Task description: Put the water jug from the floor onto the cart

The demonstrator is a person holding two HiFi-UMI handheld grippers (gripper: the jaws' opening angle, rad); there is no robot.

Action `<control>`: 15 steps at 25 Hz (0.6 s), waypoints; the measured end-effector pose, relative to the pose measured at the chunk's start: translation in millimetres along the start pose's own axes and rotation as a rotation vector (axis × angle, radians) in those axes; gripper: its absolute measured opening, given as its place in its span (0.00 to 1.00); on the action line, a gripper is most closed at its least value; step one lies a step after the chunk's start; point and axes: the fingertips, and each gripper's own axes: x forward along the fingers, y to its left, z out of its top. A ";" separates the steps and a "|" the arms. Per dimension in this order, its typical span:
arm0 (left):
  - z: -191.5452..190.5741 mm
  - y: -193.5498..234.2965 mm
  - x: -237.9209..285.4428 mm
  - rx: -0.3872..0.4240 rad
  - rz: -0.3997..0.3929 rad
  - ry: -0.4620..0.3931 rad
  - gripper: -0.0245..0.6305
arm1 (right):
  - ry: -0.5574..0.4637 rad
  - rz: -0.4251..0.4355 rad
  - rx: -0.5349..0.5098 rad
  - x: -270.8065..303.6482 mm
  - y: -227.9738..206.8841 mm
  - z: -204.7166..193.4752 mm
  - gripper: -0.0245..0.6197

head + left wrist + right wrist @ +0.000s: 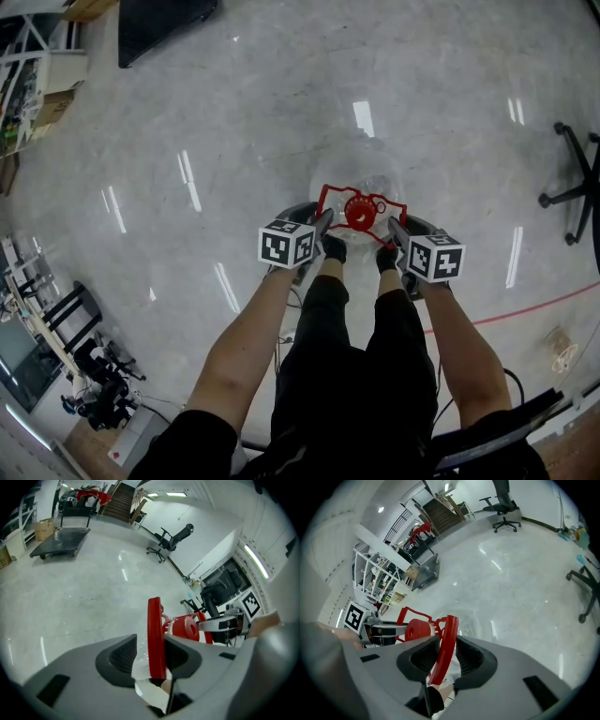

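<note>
The clear water jug stands on the floor in front of my feet, with a red cap and a red carrying frame on top. My left gripper straddles the frame's left bar. The bar rests against one pad, light shows beside the other, so these jaws are open. My right gripper is on the frame's right bar, and its pads look shut on it. The cap sits between the two grippers. The flat cart stands far off across the floor.
An office chair stands at the right of the glossy grey floor. Another chair is by the far wall. Shelving and boxes line one side, and stairs rise behind. A red line runs across the floor.
</note>
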 end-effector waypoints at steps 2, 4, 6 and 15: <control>-0.7 -2.1 2.1 0.005 -0.019 0.004 0.22 | -0.006 0.009 0.019 0.4 0.7 1.2 0.19; -1.0 -4.6 1.4 -0.027 -0.040 0.001 0.13 | -0.013 0.018 0.025 -0.6 4.9 5.8 0.19; -3.0 -7.8 0.1 -0.064 -0.055 0.005 0.13 | -0.016 0.020 0.020 -2.4 11.3 10.6 0.18; 37.5 -39.4 -61.9 -0.125 -0.073 -0.119 0.13 | -0.054 0.072 -0.033 -50.9 58.9 63.2 0.18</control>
